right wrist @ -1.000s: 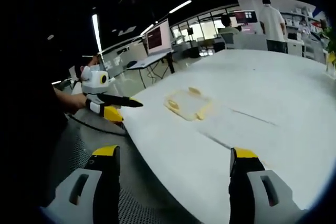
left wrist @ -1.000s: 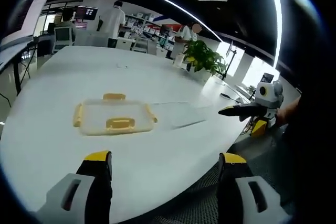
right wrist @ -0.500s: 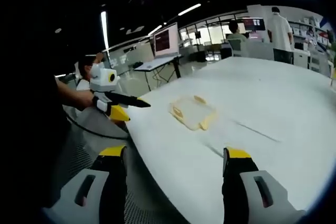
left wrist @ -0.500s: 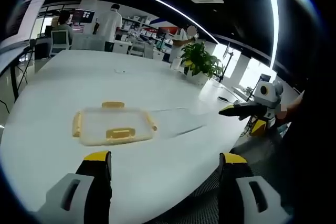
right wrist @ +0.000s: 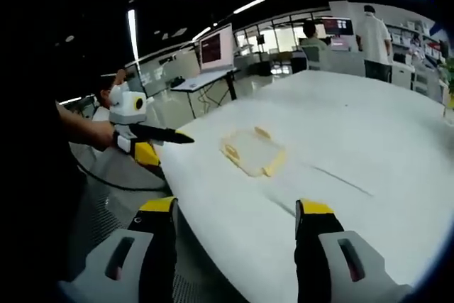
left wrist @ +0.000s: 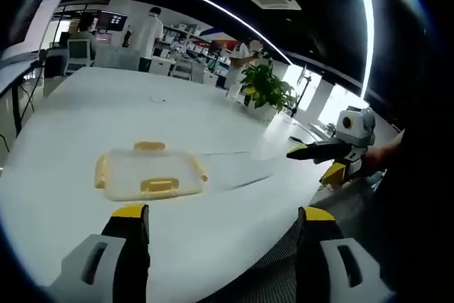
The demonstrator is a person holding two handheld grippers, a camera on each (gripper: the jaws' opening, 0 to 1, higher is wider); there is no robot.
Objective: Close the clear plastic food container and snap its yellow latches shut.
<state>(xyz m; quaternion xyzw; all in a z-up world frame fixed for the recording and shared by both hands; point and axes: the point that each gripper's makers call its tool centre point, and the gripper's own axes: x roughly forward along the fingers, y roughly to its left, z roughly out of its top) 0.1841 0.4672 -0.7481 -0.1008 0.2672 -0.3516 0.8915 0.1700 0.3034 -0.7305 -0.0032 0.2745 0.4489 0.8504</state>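
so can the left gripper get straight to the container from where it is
Probably yes: the left gripper is open and faces the container across bare white table, with nothing between them.

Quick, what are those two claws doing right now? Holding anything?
Left claw: open, holding nothing.
Right claw: open, holding nothing.

Clear plastic container (left wrist: pixel 149 173) (right wrist: pixel 253 152), lid on, flat on white table; yellow latches (left wrist: pixel 159 186) around rim.
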